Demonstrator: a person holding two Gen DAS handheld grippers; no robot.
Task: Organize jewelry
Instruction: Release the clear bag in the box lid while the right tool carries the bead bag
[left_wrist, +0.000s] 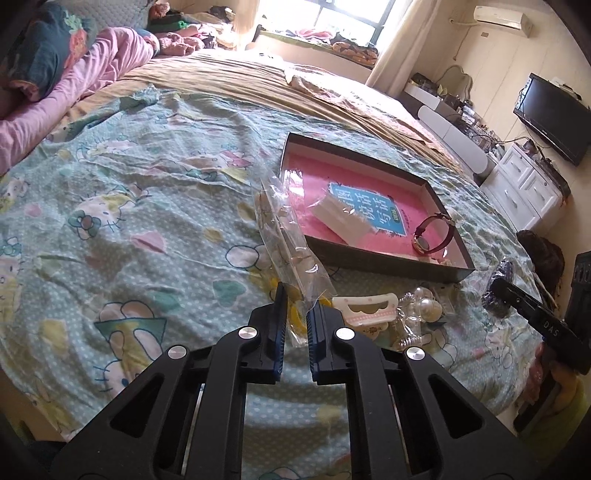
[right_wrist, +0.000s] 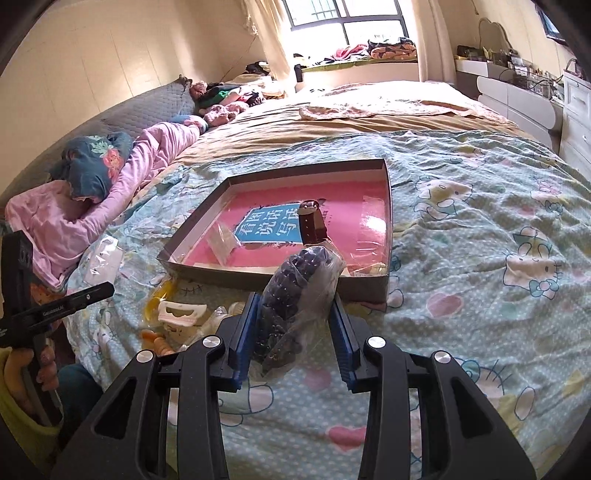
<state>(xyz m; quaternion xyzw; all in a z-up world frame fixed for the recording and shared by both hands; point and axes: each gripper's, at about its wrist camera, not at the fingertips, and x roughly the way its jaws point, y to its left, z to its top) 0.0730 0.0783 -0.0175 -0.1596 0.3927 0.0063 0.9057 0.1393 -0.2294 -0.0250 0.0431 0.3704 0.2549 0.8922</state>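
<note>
My left gripper (left_wrist: 297, 299) is shut on the near corner of a long clear plastic bag (left_wrist: 284, 236) with small pale jewelry inside. The bag slants up off the bedspread toward the tray. My right gripper (right_wrist: 293, 297) is shut on a clear bag of dark purple beads (right_wrist: 291, 269), held upright above the bed just before the tray's near wall. The shallow dark tray (left_wrist: 388, 264) has a pink floor. In it lie a watch with a red-brown strap (left_wrist: 430, 232) and a small clear packet with a white card (left_wrist: 340, 216). The right gripper (left_wrist: 506, 291) also shows at the left wrist view's right edge.
On the cartoon-print bedspread in front of the tray lie a white hair clip (left_wrist: 365, 308), pearl pieces in clear wrap (left_wrist: 424, 306) and a yellow item (right_wrist: 155, 299). A pink quilt (left_wrist: 74, 85) lies along the bed's left side. White drawers (left_wrist: 524, 184) stand beyond the right edge.
</note>
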